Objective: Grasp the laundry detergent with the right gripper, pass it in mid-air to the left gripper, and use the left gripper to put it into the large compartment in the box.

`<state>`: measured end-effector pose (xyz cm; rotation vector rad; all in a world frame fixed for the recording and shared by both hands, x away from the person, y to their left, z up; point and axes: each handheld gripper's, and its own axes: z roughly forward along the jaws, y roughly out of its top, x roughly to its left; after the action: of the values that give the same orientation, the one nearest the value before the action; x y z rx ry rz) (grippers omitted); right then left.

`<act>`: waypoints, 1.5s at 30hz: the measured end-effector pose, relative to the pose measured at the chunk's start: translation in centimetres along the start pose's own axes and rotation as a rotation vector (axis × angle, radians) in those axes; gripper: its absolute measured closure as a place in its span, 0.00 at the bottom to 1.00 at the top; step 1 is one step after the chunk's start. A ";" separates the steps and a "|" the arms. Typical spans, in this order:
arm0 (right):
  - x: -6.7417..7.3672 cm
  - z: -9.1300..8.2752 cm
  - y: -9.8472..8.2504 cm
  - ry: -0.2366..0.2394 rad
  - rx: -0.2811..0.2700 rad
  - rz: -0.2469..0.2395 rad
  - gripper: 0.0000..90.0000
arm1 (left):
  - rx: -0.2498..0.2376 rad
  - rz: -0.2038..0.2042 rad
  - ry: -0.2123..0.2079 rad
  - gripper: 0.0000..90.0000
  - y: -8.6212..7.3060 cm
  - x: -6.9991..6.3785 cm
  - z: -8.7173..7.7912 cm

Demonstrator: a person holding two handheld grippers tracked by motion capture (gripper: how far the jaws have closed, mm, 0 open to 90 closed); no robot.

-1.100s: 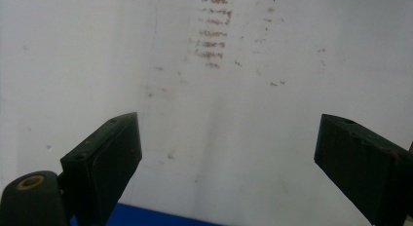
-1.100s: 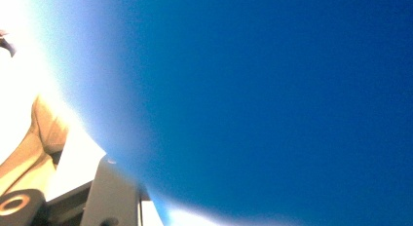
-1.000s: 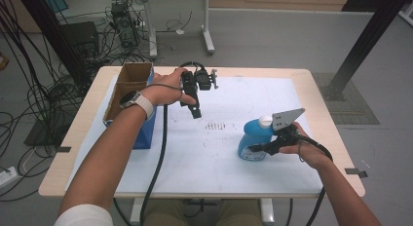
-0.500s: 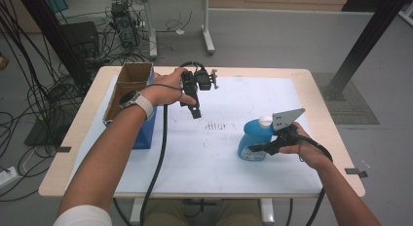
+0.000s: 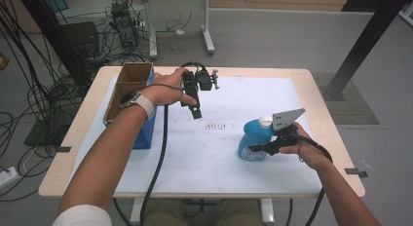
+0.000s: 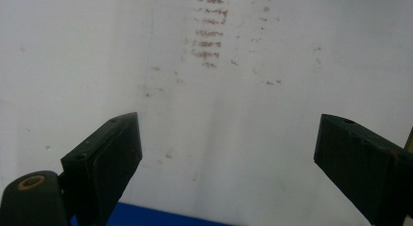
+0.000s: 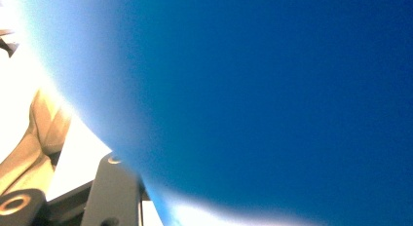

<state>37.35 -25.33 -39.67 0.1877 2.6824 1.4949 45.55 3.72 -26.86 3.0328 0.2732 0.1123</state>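
A wooden table [image 5: 321,97] carries a white sheet [image 5: 204,153] that covers most of its top. A patch of small brownish marks [image 5: 214,125] sits on the sheet, between the two sets of fingers and nearer the left ones; in the left gripper view the marks [image 6: 208,33] lie beyond the fingers. An open cardboard box [image 5: 127,87] with a blue side stands at the table's edge, just beside the left fingers. Black cables [image 5: 34,104] sprawl over the grey floor [image 5: 272,41], well beyond them.
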 end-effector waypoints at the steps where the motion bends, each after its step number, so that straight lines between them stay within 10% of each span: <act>1: 0.0 0.0 0.0 0.000 0.000 0.000 0.49 | 0.000 0.000 -0.001 0.12 0.0 0.0 0.0; 45: -0.1 0.0 0.0 0.005 0.004 0.003 0.49 | -0.002 -0.009 0.007 0.12 -0.1 -0.1 -0.3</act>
<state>37.43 -25.32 -39.65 0.1893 2.6904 1.4926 45.41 3.86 -26.55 3.0296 0.2874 0.1230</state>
